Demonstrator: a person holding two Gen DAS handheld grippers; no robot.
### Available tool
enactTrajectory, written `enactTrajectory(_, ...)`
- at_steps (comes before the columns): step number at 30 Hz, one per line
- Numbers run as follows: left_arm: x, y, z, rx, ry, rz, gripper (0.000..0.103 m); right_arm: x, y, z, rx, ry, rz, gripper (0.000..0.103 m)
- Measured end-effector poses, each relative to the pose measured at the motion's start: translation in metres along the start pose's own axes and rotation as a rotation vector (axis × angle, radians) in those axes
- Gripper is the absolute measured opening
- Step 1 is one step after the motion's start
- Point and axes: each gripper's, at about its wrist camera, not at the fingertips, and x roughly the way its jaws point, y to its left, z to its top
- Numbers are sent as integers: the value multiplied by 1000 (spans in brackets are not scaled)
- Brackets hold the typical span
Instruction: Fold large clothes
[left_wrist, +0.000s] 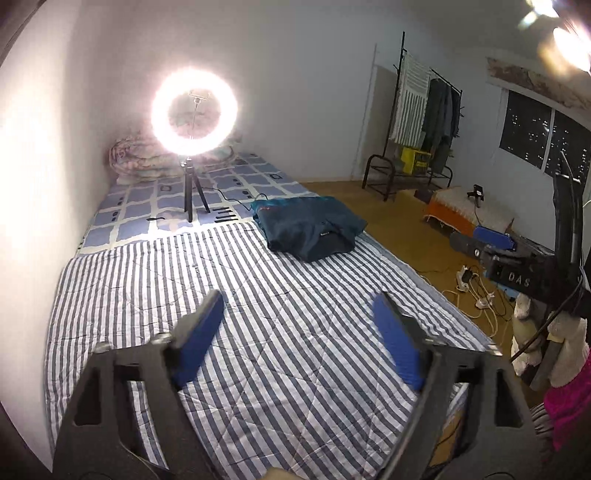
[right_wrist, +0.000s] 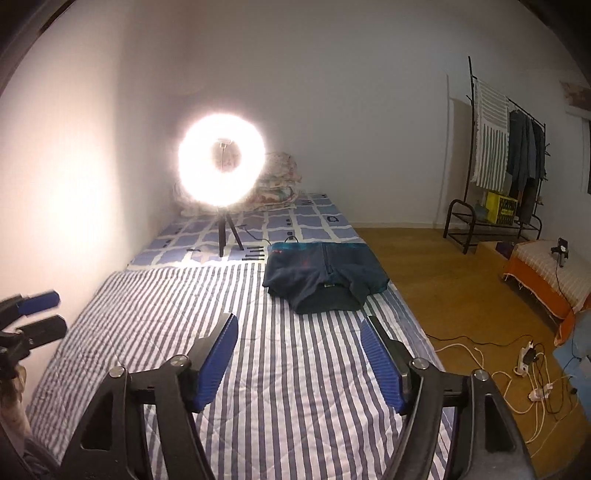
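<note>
We are holding the left claw (left_wrist: 297, 314) released, its blue pads spread wide with nothing between them, over the striped quilt (left_wrist: 258, 314). We are holding the right claw (right_wrist: 299, 334) released as well, likewise empty, above the same quilt (right_wrist: 288, 369).

Ahead of both claws, and apart from them, the dark blue garment (left_wrist: 310, 232) is lying as a compact folded bundle near the right edge of the bed (right_wrist: 325, 280). We are judging this piece as folded and set down. No unfolded garment is lying on the bed, so what is left we cannot tell.

Beyond the garment, a lit ring light (left_wrist: 194, 110) is standing on its tripod on the checked sheet (left_wrist: 147, 206), in front of a rolled blanket (left_wrist: 136, 158) in the corner. To the right, past the bed edge, wooden floor (right_wrist: 424, 266) is carrying cables and a power strip (right_wrist: 526, 356). A clothes rack (right_wrist: 506, 155) is standing against the far wall.
</note>
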Motion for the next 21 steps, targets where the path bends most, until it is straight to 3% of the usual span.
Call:
enactTrajectory(3, 2, 1, -5, 26, -1, 13, 93, 2, 0, -6, 7, -10, -16, 91)
enactTrajectory(6, 3, 1, -10, 37, -9, 41, 103, 2, 1, -11, 9, -29, -47, 102)
enactTrajectory(16, 10, 3, -19, 41, 30, 77, 103, 8, 2, -15, 31, -18, -55, 103)
enactTrajectory(21, 13, -3, -24, 69, 48, 145, 103, 9, 4, -17, 27, -11, -57, 103)
